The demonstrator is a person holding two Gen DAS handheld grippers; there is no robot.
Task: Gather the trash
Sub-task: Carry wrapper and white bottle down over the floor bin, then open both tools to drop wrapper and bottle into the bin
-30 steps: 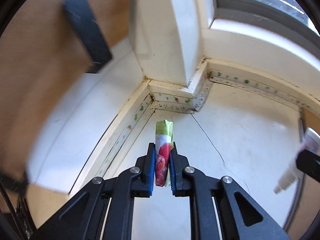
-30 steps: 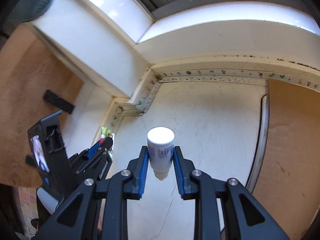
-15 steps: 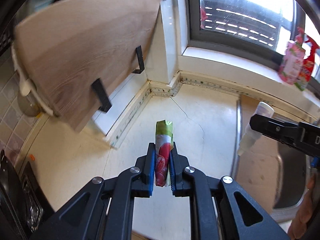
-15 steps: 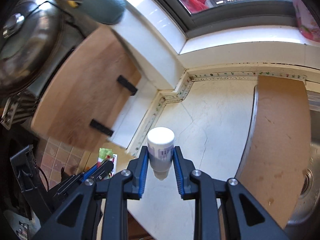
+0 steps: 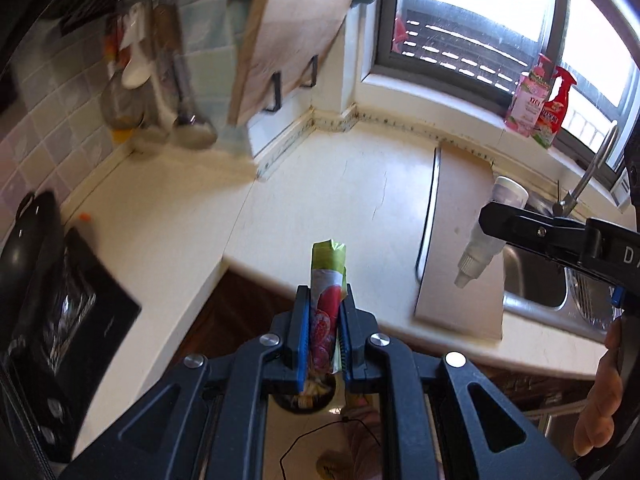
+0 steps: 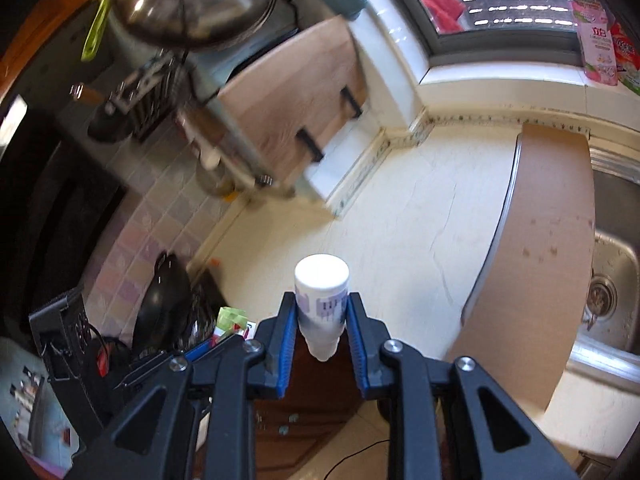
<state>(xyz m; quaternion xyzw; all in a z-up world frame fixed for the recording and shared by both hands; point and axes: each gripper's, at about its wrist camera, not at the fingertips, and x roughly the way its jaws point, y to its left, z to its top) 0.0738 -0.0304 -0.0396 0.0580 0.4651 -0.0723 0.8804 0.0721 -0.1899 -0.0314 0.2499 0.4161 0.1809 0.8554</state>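
Sunlit kitchen corner: a cream table (image 5: 320, 200) wraps from a tiled wall round to a window, with a wooden board (image 5: 460, 240) lying flat on it beside a steel sink (image 6: 612, 280). Another wooden board (image 5: 280, 48) hangs on black hooks near the corner, and ladles (image 5: 188, 92) hang blurred against the tiles. Two spray bottles, one pink (image 5: 528, 96) and one red (image 5: 558, 100), stand on the window sill. A dark wok (image 6: 164, 304) sits at the table's left end. The left claw (image 5: 325, 328) is nearly closed, its blue pads pinching a rolled wrapper (image 5: 326, 292), green at the top and printed with red fruit lower down; the wrapper stands upright between the pads, held in the air out past the table's front edge, over brown cabinet fronts. Below it, between the claw's arms, a round dark bin (image 5: 306, 396) with scraps inside shows on the floor. The right claw (image 6: 322, 320) is part closed on a white bottle (image 6: 322, 296), gripping its sides with the flat base facing away and the tapered cap end pointing back toward the camera. That bottle too is off the table, held above its front edge. In the left view the right claw reaches in from the right, with the bottle (image 5: 486, 236) tilted cap downward in front of the flat board, and a hand (image 5: 600, 392) shows at the frame's right edge.
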